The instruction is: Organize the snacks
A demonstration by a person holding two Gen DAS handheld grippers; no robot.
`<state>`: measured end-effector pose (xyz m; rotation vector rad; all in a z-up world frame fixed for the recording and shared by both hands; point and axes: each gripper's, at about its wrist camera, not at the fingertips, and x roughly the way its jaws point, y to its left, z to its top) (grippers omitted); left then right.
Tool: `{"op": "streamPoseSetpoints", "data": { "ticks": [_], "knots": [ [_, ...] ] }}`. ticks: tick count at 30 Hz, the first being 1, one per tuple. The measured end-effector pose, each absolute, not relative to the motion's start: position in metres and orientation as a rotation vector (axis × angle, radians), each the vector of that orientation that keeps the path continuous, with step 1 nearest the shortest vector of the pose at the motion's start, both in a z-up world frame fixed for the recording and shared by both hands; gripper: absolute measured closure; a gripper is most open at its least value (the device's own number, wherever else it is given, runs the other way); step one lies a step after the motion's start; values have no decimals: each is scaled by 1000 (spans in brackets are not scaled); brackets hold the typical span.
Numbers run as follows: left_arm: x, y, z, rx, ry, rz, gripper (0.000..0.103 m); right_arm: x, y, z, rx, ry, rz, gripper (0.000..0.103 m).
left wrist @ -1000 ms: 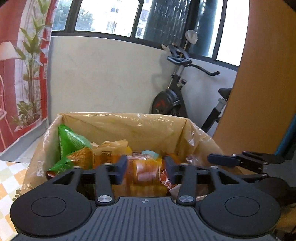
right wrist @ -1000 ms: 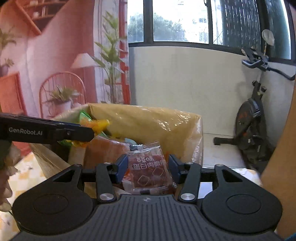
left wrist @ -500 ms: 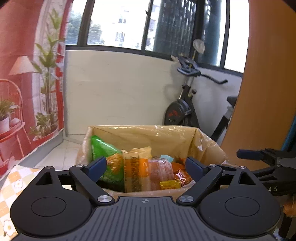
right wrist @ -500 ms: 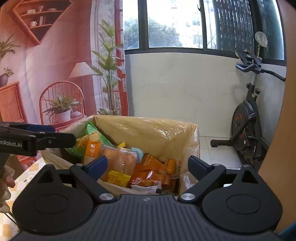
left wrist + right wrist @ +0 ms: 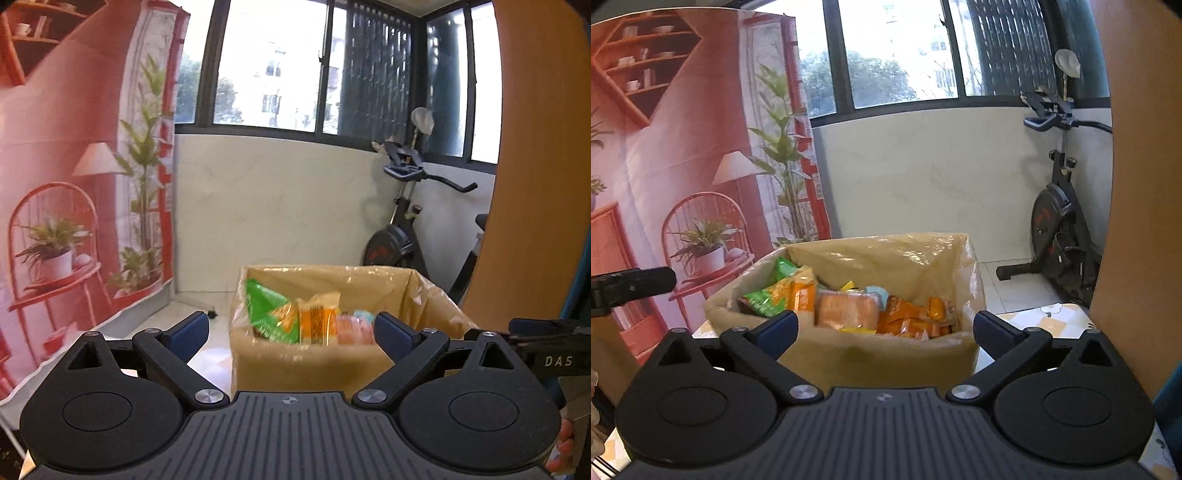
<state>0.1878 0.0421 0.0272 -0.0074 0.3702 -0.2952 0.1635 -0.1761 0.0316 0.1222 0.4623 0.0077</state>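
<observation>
my left hand-held gripper (image 5: 291,326) has its jaws spread wide and they are opening a bit more, with nothing pinched between them. my right hand-held gripper (image 5: 885,326) is the same, jaws wide and opening, and it holds nothing. in front of both sits the cardboard box (image 5: 886,356), lined with a thin clear plastic bag, and it stands on a tabletop (image 5: 1056,317) with a yellow and white check cloth. the snacks are all inside the box. from the left wrist view i see a green packet (image 5: 264,310) at the left end, leaning up, then an orange packet (image 5: 319,319) right beside it, then something pink that is too blurry to name. from the right wrist view i see the green packet (image 5: 764,297) at the left, a wrapped bread-like snack (image 5: 847,314) in the middle, and a few orange packets (image 5: 912,317) at the right, all touching each other. behind the box is a white wall, a window and an exercise bike (image 5: 1060,218). a red picture cloth (image 5: 74,184) with plants hangs at the left.
</observation>
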Motion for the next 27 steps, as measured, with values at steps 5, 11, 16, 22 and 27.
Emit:
{"op": "streamPoseSetpoints", "data": {
  "ticks": [5,11,16,22,27],
  "knots": [
    [159,44,33,34,340,-261,6,138,-170,36,171,441,19,0],
    [127,55,48,-24,335,-258,6,102,-167,50,212,408,29,0],
    [95,53,64,48,290,-233,6,72,-157,67,168,398,12,0],
    [62,56,82,72,239,-228,6,34,-141,86,139,370,25,0],
    [42,54,87,58,221,-206,6,19,-130,95,105,343,15,0]
  ]
}}
